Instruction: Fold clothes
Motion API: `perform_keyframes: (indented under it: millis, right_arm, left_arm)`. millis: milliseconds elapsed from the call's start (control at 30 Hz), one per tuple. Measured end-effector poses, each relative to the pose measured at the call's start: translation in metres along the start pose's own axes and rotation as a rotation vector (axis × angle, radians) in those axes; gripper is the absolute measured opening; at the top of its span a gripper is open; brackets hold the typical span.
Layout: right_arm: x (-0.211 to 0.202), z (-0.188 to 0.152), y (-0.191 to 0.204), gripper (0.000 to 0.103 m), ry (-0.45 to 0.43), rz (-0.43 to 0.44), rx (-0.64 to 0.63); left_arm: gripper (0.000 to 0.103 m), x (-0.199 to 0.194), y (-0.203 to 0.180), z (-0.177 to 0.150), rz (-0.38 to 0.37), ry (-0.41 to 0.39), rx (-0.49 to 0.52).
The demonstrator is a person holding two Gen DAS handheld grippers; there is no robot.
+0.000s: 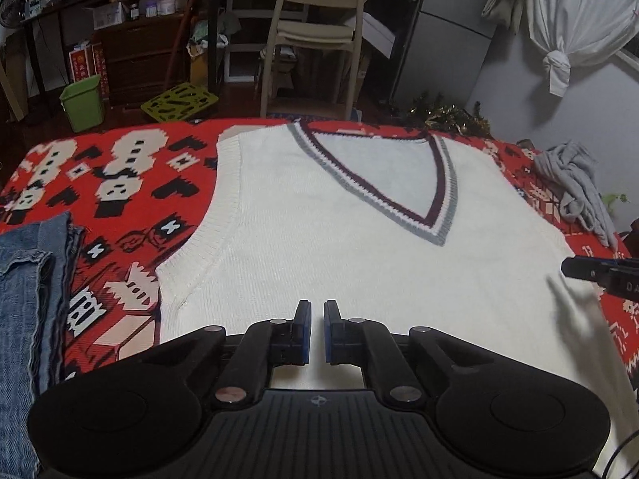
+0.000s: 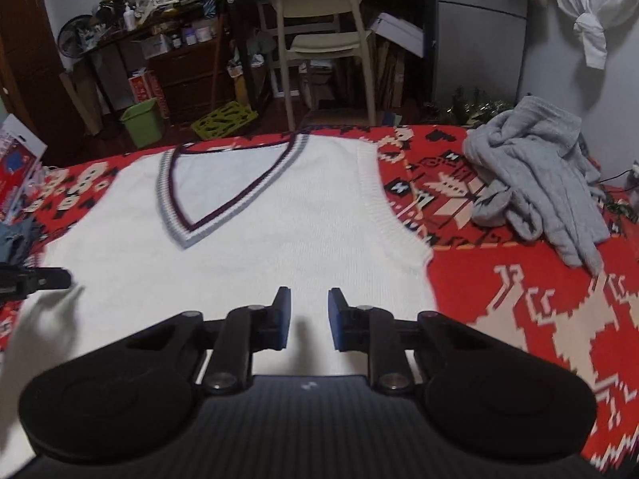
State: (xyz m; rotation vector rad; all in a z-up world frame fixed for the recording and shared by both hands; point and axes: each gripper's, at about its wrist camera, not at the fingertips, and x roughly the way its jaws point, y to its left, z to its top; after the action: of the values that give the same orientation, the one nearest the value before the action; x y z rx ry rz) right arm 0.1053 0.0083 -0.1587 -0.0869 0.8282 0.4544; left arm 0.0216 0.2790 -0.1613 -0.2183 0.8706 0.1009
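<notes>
On the red patterned cover (image 1: 131, 183) of the table, in the left wrist view, a white knitted vest (image 1: 339, 247) is spread flat with its V-neck towards the far edge, probably so that both sides can be reached evenly. The left tongs (image 1: 317, 319) are held low over the near part of the vest; the blue pads are nearly together and nothing is seen gripped between them. Blue jeans (image 1: 28, 279) lie at the left, and the right tongs are seen at the right edge.

In the right wrist view, the right tongs (image 2: 309, 311) are held released over the same vest (image 2: 279, 239), near its right side. A crumpled grey garment (image 2: 535, 183) is kept apart on the cover (image 2: 519, 319), probably waiting.
</notes>
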Motion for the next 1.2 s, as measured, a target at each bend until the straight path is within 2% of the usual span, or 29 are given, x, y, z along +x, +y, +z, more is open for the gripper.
perform_keyframes:
  millis: [100,233,467,533,600,667,700,833,1000,1200]
  right_arm:
    - [0.020,0.001,-0.011,0.019,0.031,-0.048,-0.036]
    - [0.021,-0.017,-0.033,0.018,0.052,-0.082,-0.030]
    - [-0.015,-0.042,-0.039,0.016,0.059,-0.065,-0.046]
    - [-0.025,-0.050,-0.041,0.017,0.061,-0.060,-0.051]
    - [-0.035,-0.057,-0.043,0.019,0.063,-0.055,-0.056]
    - [-0.045,-0.064,-0.045,0.016,0.065,-0.050,-0.060]
    - [-0.044,-0.058,-0.044,0.011,0.057,-0.046,-0.060]
    - [-0.028,-0.031,-0.045,0.009,0.036,-0.023,-0.057]
    - [0.009,-0.006,-0.044,0.006,0.041,-0.064,-0.088]
    - [0.015,-0.012,-0.053,0.003,0.037,-0.060,-0.066]
  left_arm:
    - [0.004,0.001,0.009,-0.006,-0.023,0.005,-0.003]
    - [0.004,-0.015,0.021,-0.020,-0.044,0.002,0.001]
    - [0.005,-0.045,0.040,-0.053,0.011,0.019,-0.038]
    - [0.005,-0.051,0.044,-0.059,0.004,0.028,-0.055]
    - [0.005,-0.057,0.043,-0.060,0.014,0.025,-0.044]
    - [0.005,-0.056,0.042,-0.055,0.006,0.018,-0.047]
    - [0.005,-0.056,0.041,-0.052,0.001,0.015,-0.049]
    - [0.005,-0.049,0.039,-0.038,-0.018,0.010,-0.061]
    - [0.005,-0.038,0.033,-0.024,-0.030,0.017,-0.059]
    - [0.005,-0.030,0.032,-0.028,-0.023,0.044,-0.034]
